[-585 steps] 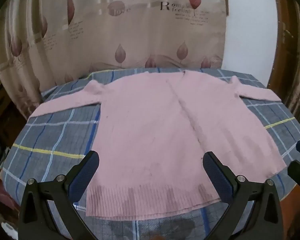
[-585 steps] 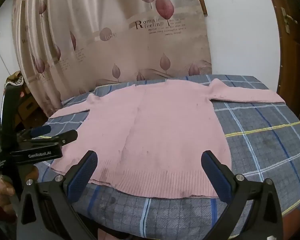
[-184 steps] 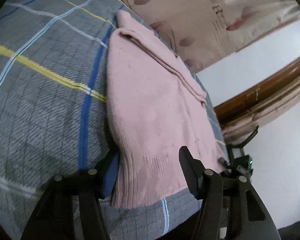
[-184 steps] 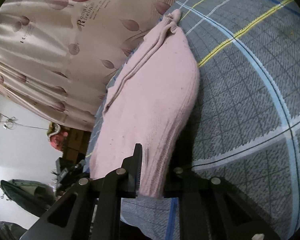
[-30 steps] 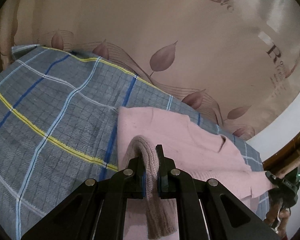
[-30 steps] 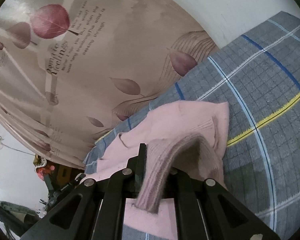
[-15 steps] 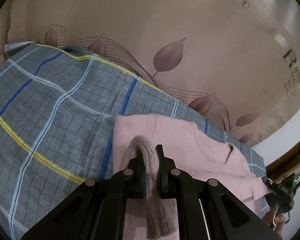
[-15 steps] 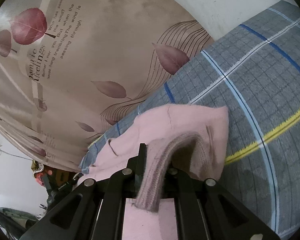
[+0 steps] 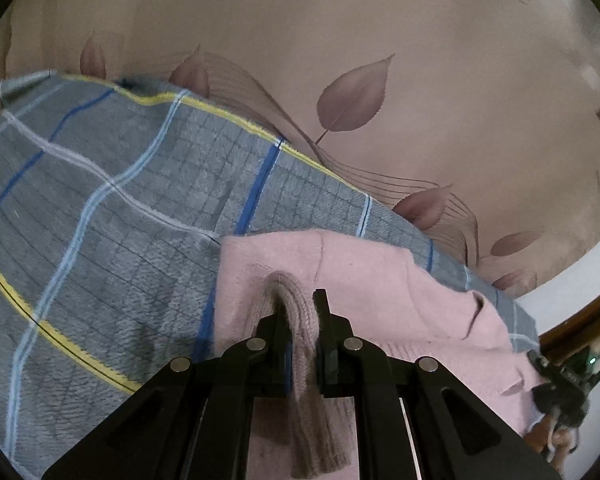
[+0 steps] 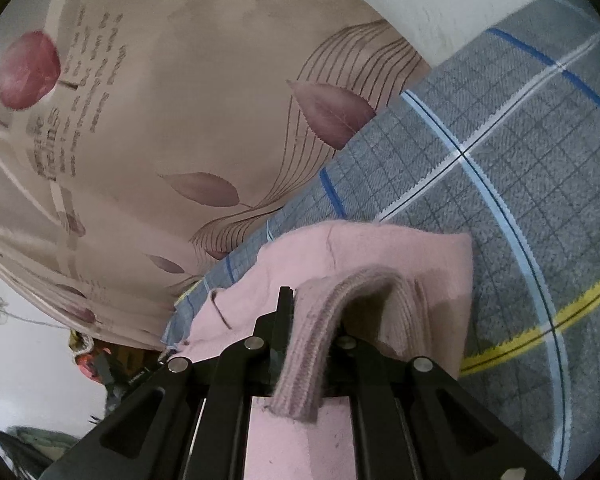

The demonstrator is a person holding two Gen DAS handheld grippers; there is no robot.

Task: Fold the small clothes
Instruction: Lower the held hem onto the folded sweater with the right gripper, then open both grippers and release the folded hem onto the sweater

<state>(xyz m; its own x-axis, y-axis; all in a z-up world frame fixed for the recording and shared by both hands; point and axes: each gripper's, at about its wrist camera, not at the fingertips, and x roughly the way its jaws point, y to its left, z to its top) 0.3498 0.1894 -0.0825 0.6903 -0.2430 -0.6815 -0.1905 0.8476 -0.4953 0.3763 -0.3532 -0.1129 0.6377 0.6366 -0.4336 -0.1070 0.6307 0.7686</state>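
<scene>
The left hand-held gripper (image 9: pixel 302 332) is clenched on the ribbed hem of the pink sweater (image 9: pixel 364 280), whose body lies just ahead on the plaid surface (image 9: pixel 100 220). The right hand-held gripper (image 10: pixel 312 328) grips the other hem corner likewise. The lengthwise fold looks nearly laid; release and smoothing remain.

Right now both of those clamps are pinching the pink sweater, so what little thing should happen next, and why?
Probably lower both and let go. The left gripper and right gripper each pinch the ribbed hem of the pink sweater, already carried over its far end on the plaid blanket. Releasing there should lay the fold flat.
</scene>
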